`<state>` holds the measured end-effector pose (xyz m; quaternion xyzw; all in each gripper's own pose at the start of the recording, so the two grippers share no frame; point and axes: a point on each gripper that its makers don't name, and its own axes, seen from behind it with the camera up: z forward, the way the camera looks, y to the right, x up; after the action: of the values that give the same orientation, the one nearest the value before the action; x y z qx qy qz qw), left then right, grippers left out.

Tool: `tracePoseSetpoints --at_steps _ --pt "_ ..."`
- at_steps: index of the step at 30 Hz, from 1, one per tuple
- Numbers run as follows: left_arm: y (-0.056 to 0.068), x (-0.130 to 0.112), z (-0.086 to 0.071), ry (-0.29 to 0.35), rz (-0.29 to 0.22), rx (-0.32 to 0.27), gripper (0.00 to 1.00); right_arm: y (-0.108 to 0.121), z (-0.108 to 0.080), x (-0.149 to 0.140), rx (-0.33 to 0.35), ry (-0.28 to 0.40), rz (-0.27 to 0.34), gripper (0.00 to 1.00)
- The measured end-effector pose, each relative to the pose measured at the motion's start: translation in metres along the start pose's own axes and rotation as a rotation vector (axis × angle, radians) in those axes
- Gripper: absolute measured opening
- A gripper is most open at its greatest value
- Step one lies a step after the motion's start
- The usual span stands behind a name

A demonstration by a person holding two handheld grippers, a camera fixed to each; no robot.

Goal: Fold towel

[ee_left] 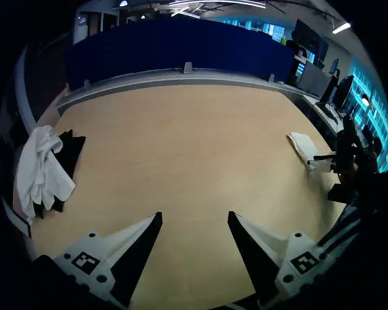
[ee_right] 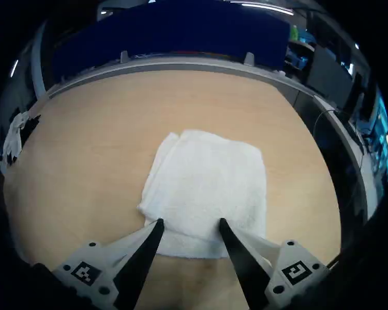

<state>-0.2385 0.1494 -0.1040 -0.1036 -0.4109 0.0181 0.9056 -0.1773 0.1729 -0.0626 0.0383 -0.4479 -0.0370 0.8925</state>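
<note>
A folded white towel (ee_right: pixel 207 188) lies flat on the wooden table (ee_right: pixel 90 144), in the right gripper view. My right gripper (ee_right: pixel 191 222) is open, its fingertips spread over the towel's near edge, and nothing is pinched between them. The same towel (ee_left: pixel 302 145) appears small at the table's right edge in the left gripper view, with the other gripper (ee_left: pixel 323 161) and a person's hand beside it. My left gripper (ee_left: pixel 194 217) hangs open above bare tabletop, holding nothing.
A heap of white cloth (ee_left: pixel 39 168) over dark cloth (ee_left: pixel 70 152) sits at the table's left edge. A blue partition (ee_left: pixel 178 46) runs along the far side. Monitors and desks (ee_left: pixel 328 82) stand to the right.
</note>
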Motion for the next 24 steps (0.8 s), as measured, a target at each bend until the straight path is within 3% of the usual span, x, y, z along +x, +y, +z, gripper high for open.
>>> tracePoseSetpoints --at_steps 10,14,24 --pt "-0.002 0.001 0.001 0.004 -0.003 -0.003 0.94 0.001 -0.017 0.033 -0.006 0.079 0.021 0.86" --pt "-0.003 0.001 0.001 0.008 -0.005 -0.006 0.94 0.001 -0.023 0.042 -0.004 0.101 0.02 1.0" --pt "-0.006 0.007 -0.001 0.03 -0.018 -0.017 0.94 -0.005 -0.041 0.077 -0.023 0.204 0.017 1.0"
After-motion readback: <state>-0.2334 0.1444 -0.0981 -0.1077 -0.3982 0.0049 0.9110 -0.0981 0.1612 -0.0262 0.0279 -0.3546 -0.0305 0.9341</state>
